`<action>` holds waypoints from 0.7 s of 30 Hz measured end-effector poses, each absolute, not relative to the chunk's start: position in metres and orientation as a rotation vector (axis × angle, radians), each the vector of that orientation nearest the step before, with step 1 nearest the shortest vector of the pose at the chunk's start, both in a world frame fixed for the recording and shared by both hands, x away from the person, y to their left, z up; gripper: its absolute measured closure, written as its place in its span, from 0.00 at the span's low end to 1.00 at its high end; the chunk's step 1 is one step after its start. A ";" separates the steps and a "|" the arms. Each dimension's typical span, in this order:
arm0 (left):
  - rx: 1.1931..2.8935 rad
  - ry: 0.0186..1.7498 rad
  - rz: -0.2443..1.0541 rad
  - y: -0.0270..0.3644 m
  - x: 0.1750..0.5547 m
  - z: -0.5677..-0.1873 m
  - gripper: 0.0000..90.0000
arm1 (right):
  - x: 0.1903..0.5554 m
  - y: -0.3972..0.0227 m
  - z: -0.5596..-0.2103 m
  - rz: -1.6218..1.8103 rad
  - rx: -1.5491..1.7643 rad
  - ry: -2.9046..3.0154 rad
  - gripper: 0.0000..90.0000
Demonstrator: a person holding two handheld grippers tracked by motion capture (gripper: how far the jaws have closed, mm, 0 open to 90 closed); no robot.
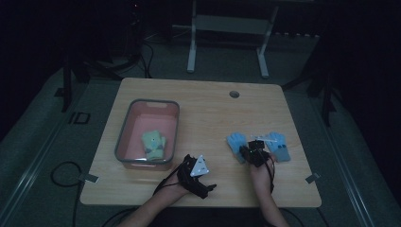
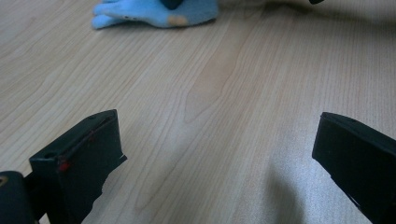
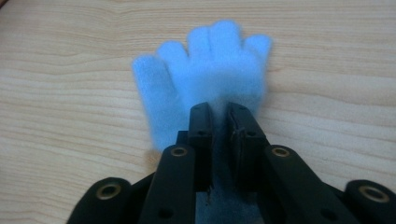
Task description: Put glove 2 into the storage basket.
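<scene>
**Right gripper pinches the cuff of a blue glove**

Nearest to the person, the left gripper (image 1: 197, 171) rests low over the light wooden table (image 1: 203, 109). In its own view the two black jaws stand wide apart and nothing is between them, only bare wood grain.

A little farther, the right gripper (image 3: 219, 116) has its jaws almost together, with a thin slot between them. In this slot sits the cuff end of a small light-blue knitted glove (image 3: 205, 77), so the gripper is holding the glove by the cuff. The glove lies flat on the table just in front of the jaws. Its long axis runs straight away from the gripper, and its fingers point away from the person, toward the far side of the table.

I judge the glove soft, very light and limp. It will fold and hang when lifted, and it cannot break. The fuzzy knit should not slip easily, so a pinch at the cuff, where the fabric is thicker, is a good hold.

Just right of this gripper lies a second light-blue glove with a grey patch (image 1: 279, 145). Well to the left, beyond the left gripper, a pink plastic bin with a grey rim (image 1: 124, 137) holds a green knitted glove (image 1: 153, 143).
</scene>
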State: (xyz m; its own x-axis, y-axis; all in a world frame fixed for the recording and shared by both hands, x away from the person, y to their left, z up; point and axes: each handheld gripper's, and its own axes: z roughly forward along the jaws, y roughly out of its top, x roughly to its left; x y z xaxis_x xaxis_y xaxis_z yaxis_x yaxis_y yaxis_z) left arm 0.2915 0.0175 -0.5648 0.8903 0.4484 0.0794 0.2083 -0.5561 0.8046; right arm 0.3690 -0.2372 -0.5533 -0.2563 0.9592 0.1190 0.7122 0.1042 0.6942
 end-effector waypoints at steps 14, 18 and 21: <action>2.173 0.481 0.331 0.018 0.293 -0.566 0.02 | 0.382 -0.264 -0.531 1.050 1.313 2.234 0.75; 2.167 0.485 0.329 0.018 0.293 -0.566 0.02 | 0.391 -0.270 -0.535 1.097 1.177 2.324 0.75; 2.166 0.484 0.328 0.018 0.293 -0.566 0.02 | 0.396 -0.270 -0.540 1.078 1.161 2.357 0.75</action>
State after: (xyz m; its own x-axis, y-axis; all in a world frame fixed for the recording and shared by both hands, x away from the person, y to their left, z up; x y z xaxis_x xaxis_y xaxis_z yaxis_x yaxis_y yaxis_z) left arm 0.2931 0.0182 -0.5659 0.8899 0.4521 0.0607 0.2234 -0.5479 0.8061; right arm 0.3961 -0.2697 -0.5404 -0.6281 0.7760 0.0570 0.5505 0.3914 0.7374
